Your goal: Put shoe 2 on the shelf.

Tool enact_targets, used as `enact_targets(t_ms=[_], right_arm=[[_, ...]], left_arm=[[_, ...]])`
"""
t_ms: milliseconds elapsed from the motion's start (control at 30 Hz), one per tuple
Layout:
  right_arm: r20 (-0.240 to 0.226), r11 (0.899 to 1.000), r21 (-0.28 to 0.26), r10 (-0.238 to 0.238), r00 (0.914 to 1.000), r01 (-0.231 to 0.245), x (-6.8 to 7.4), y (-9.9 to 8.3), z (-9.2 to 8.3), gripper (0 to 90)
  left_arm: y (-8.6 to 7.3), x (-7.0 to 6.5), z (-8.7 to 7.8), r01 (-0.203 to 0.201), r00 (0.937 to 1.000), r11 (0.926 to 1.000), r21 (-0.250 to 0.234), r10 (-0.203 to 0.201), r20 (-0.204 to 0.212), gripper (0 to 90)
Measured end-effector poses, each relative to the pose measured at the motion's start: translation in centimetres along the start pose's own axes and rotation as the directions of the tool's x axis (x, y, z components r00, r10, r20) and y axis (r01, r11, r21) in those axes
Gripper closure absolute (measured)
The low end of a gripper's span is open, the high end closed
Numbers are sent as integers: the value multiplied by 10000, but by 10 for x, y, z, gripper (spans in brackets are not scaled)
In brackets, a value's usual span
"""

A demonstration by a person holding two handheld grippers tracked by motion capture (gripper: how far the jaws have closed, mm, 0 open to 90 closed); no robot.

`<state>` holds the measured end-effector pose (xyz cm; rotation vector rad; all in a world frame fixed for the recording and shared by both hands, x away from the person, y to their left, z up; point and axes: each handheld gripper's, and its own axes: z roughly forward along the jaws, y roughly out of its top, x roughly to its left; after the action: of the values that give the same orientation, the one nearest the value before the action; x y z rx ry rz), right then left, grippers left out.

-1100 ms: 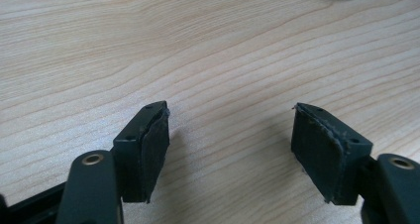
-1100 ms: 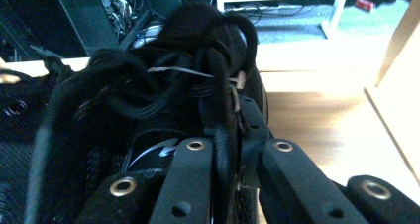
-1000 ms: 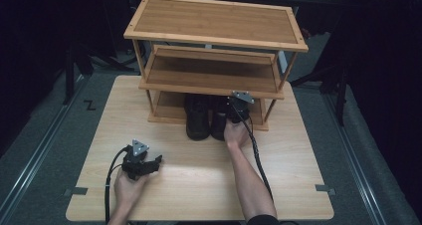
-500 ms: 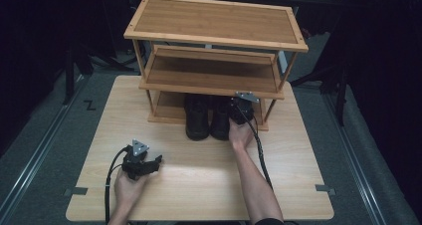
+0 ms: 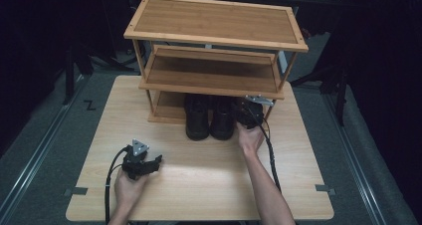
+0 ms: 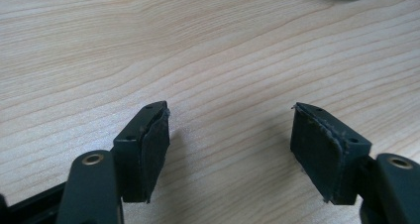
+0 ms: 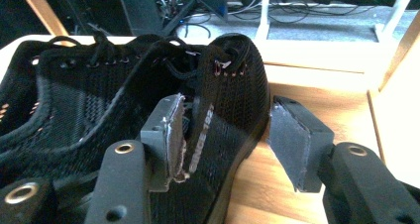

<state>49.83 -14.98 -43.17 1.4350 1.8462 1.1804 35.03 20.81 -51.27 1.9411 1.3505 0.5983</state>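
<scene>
While R gripper (image 7: 225, 140) opens, shoe (image 7: 218, 100) between

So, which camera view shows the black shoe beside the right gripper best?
The right gripper view: the right black shoe is close, with its mesh, laces and heel print clear between the right gripper's jaws, which have just been opening. The high view shows it small and dark on the rack's bottom shelf. The left gripper view shows table wood.
</scene>
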Motion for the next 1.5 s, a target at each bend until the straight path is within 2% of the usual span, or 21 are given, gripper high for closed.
enact_targets(t_ms=[400, 667, 867, 1033, 1133, 1367, 1467, 1500], right_arm=[[-478, 9996, -63, -261, 9985, 258, -18, -9, -35, 475], [-765, 9994, 38, -349, 9965, 353, -35, -27, -59, 472], [-883, 9984, 267, -467, 9950, 493, -48, -49, -74, 472], [-699, 9964, 646, -510, 9963, 555, -61, -75, -81, 469], [-406, 9931, 952, -647, 9971, 683, -68, -90, -84, 465], [251, 9792, 1760, -1073, 9939, 1013, -81, -116, -84, 459], [291, 9741, 1958, -1206, 9923, 1127, -83, -120, -84, 459], [334, 9678, 2219, -1296, 9910, 1191, -83, -122, -83, 448]], left_arm=[[0, 0, 0, 0, 10000, 10000, 2, 0, -9, 315], [0, 0, 0, 4, 10000, 10000, 9, -4, -19, 312], [0, 0, 0, 7, 10000, 10000, 10, -7, -29, 312], [0, 0, 0, 7, 10000, 10000, 15, -7, -39, 312], [0, 0, 0, 7, 10000, 10000, 16, -7, -43, 311], [0, -1, 1, 27, 10000, 10000, 8, -27, -53, 312], [0, -1, 1, 32, 10000, 10000, 5, -32, -57, 312], [0, -1, 1, 30, 10000, 10000, 7, -30, -59, 312]])
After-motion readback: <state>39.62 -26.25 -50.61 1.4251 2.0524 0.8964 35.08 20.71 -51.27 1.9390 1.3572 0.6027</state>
